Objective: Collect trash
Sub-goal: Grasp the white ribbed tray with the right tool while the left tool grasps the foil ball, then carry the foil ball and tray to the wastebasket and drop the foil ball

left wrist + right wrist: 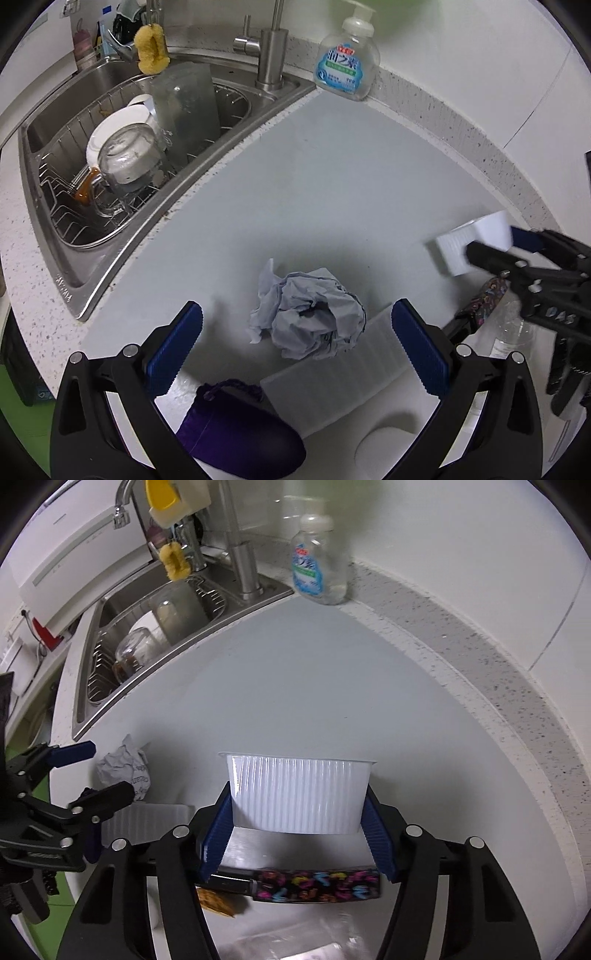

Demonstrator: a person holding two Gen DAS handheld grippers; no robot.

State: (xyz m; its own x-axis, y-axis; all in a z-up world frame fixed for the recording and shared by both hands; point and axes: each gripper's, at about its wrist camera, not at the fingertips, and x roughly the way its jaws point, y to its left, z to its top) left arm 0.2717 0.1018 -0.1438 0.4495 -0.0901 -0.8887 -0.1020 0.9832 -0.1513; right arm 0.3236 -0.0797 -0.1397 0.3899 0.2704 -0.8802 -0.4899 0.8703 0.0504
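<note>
Right gripper (pixel 297 825) clamped on ribbed white cup (pixel 299 794), left gripper (pixel 295 347) spread wide around crumpled paper (pixel 310 314), sink (pixel 66 280) alongside.

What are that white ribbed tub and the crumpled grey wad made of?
The white ribbed tub, clamped in the right tool, looks like thin glossy plastic: moulded ribs, shiny highlights, a thin rim. The crumpled wad looks like matte paper, probably printed: sharp creases and dark marks, though soft tissue can't be excluded.
</note>
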